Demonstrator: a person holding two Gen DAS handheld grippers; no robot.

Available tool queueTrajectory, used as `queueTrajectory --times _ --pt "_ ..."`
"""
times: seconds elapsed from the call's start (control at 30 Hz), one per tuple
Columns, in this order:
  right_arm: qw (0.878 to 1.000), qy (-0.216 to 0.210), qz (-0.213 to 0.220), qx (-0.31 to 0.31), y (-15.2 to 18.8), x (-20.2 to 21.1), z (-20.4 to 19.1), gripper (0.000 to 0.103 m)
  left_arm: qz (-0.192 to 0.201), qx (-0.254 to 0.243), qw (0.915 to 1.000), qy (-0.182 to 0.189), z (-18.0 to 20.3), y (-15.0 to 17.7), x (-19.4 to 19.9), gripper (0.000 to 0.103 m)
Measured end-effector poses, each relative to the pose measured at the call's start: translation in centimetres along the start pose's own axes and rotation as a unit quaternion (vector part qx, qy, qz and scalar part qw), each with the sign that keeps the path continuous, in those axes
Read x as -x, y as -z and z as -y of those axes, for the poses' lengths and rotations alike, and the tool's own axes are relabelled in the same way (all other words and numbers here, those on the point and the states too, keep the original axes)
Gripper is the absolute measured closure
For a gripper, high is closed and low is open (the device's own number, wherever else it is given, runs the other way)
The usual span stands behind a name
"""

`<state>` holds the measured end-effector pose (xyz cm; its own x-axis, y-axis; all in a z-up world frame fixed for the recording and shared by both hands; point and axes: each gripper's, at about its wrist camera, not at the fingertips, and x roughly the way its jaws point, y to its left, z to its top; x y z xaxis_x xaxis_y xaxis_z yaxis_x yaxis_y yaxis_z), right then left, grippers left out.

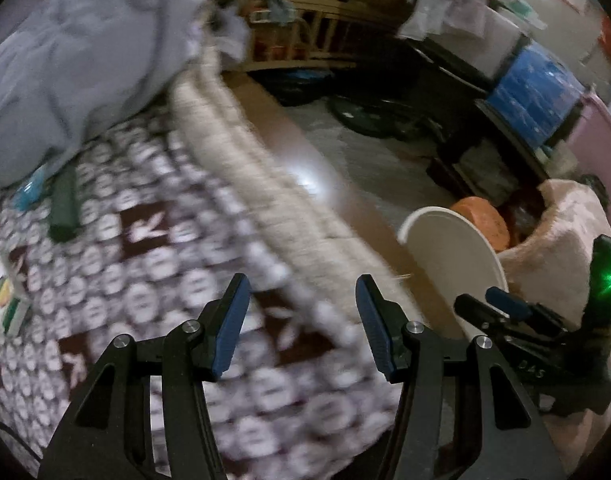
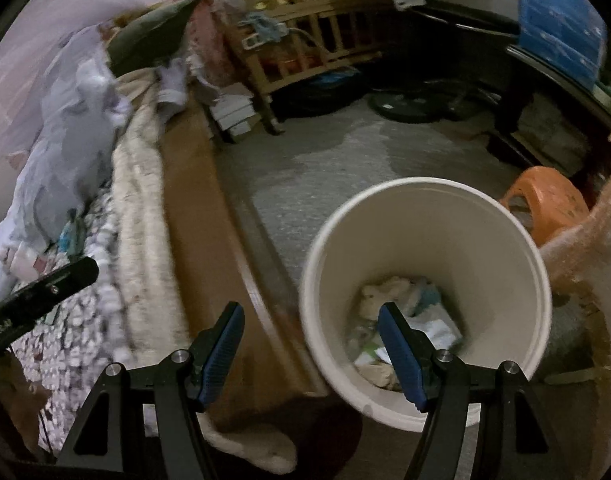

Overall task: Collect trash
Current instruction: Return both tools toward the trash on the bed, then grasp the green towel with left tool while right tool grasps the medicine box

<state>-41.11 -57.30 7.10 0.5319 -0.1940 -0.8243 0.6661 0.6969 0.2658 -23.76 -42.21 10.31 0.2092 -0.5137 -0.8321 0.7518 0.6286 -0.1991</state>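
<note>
Bedroom dim, cluttered. Both hand-held grippers, left (image 1: pixel 301 320) and right (image 2: pixel 309 344), released, nothing held. Small carton (image 1: pixel 5 300) on bed (image 1: pixel 153 248) judged light, crushable; grasp advised across narrow sides. Bucket (image 2: pixel 425 200) part-filled.

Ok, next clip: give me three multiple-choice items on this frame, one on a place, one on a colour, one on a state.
1. Where does the bin stand?
A. on the bed
B. on the floor beside the bed
C. on the stool

2. What colour is the stool?
A. orange
B. green
C. blue

3. How is the right gripper?
A. shut on paper
B. shut on nothing
C. open and holding nothing

Answers:
1 B: the bin sits on the floor by the bed edge.
2 A: its top shows orange behind the bin.
3 C: its fingers stand wide apart with nothing between them.
</note>
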Motion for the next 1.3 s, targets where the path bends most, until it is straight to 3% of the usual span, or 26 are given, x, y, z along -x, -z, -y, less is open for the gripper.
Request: queueTrajectory --times 0.4,0.47,0.63,0.77,0.93,1.07,1.17,1.3 --pt "0.994 -0.069 -0.016 0.085 -0.1 -1.9 -10.9 0.036 0.011 0.102 0.9918 -0.075 -12.4 1.6 3.5 0.049" --pt "0.993 -0.059 -0.014 0.103 0.0 -2.2 -13.0 0.026 0.014 0.122 0.9887 -0.086 -15.0 2.0 4.3 0.049" --pt "0.986 -0.1 -0.015 0.131 -0.4 -2.6 -16.9 0.023 0.022 0.174 0.9774 -0.118 -22.2 3.3 6.9 0.049" --pt "0.98 -0.111 -0.018 0.164 -0.3 -3.1 -20.6 0.023 0.037 0.232 0.9607 -0.147 -28.1 4.0 8.7 0.049" --pt "0.971 -0.139 -0.029 0.192 0.1 -4.4 -24.9 0.024 0.034 0.31 0.9377 -0.153 -34.2 4.6 8.3 0.049" --pt "0.958 -0.164 -0.039 0.232 0.9 -5.5 -29.2 0.024 0.021 0.345 0.9268 -0.146 -36.8 5.2 6.4 0.047" --pt "0.946 -0.177 -0.051 0.267 1.6 -6.8 -32.5 0.024 0.02 0.372 0.9208 -0.115 -38.0 5.4 5.2 0.039" --pt "0.933 -0.186 -0.063 0.3 2.5 -8.1 -35.7 0.024 0.023 0.406 0.9109 -0.071 -39.6 5.6 4.4 0.037"
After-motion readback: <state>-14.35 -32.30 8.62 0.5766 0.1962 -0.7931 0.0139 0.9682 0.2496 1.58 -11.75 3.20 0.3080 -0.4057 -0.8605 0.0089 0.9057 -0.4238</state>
